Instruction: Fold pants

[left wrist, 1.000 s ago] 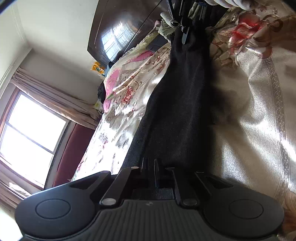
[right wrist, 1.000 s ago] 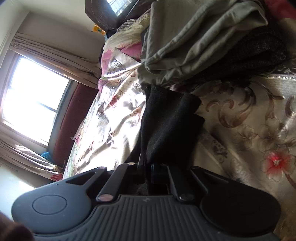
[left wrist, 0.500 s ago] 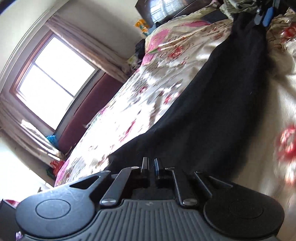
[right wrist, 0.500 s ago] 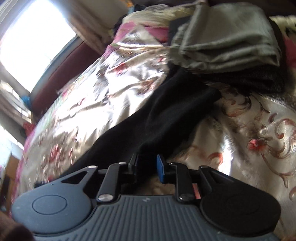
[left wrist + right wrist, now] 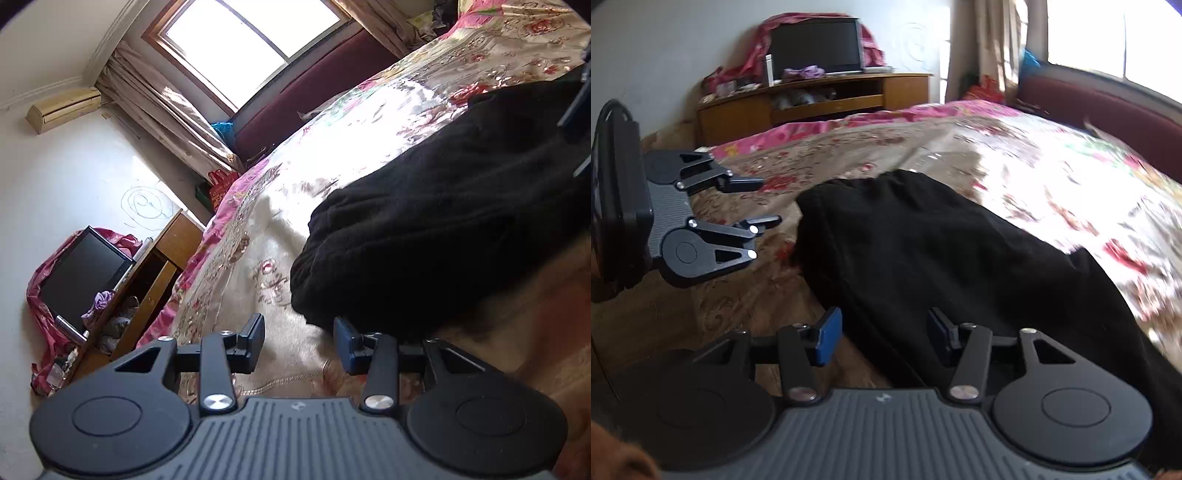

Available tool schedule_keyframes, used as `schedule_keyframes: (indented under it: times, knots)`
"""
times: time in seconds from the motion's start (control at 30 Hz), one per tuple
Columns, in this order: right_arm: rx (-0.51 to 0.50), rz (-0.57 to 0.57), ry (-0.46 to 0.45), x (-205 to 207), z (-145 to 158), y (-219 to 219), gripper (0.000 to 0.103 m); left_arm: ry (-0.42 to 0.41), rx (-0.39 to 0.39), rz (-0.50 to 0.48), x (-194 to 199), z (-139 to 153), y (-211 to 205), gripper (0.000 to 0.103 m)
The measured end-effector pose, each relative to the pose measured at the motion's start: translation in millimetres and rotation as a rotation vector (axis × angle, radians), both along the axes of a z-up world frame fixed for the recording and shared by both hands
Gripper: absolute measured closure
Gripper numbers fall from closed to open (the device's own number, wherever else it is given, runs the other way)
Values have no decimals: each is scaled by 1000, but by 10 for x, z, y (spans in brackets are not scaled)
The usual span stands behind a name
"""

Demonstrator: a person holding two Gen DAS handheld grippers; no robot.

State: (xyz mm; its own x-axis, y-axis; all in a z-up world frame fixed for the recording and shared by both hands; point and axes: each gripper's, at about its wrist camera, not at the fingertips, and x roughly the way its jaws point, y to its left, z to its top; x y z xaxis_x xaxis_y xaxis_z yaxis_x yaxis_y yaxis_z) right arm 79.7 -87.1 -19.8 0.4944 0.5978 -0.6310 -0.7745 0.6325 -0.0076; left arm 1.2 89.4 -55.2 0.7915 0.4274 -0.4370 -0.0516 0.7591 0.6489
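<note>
Right gripper [image 5: 882,338] jaws opening, black pants [image 5: 942,251] lying beneath and between them unpinched, left gripper [image 5: 299,341] jaws opening over bare flowered bedspread [image 5: 369,155], pants' bunched end just beside its right finger, TV [image 5: 816,46] beyond the bed.

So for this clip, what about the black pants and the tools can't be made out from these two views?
- Black pants, right wrist view: near end cut off behind the right tool, whose jaws are opening; motion blur smears the bedspread beside them.
- Pants, left wrist view: far end runs off the right edge; folds lost in the dark cloth.
- Left tool, jaws opening: whether its right finger touches the pants can't be told.
</note>
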Motion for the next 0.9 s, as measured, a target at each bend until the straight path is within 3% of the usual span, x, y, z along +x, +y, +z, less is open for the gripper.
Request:
schedule_keyframes:
  times: [0.13,0.23,0.27,0.33,0.37,0.4,0.47,0.53,0.6,0.63,0.67,0.73,0.8,0.83,0.9]
  knots:
    - [-145,119,-137,-10,-142,629,47,-11,69,-62,136,-169,102,47]
    - [-204,100,-159,102,-220,892,52,-22,204,-189,250,-320,89,47]
    - [-197,81,-139,157,-200,905,65,-26,237,-228,279,-342,113,47]
    - [-154,36,-66,258,-118,872,80,-24,255,-282,353,-341,151,47]
    - [-140,13,-51,290,-73,832,92,-22,242,-290,390,-318,179,53]
    - [-127,-10,-35,326,-7,807,93,-24,221,-296,422,-285,208,63]
    - [-78,-51,19,387,132,770,93,-47,191,-296,469,-179,273,67]
    - [-42,-70,14,363,232,788,93,-96,186,-280,445,-90,295,68]
    - [-23,-68,-1,271,224,816,93,-135,214,-246,406,-82,298,69]
    - [-4,-77,36,262,162,860,93,-144,214,-213,401,-116,326,69]
    - [9,-82,82,268,74,931,93,-130,201,-186,406,-167,356,69]
    - [-43,-77,84,258,-160,1113,90,-68,188,-157,417,-311,423,69]
    - [-76,-87,94,275,-306,1180,81,-9,248,-152,351,-508,423,69]
    - [-56,-85,97,251,-278,1119,81,20,302,-146,310,-591,425,69]
    - [13,-84,101,195,-130,906,74,39,311,-123,237,-598,451,69]
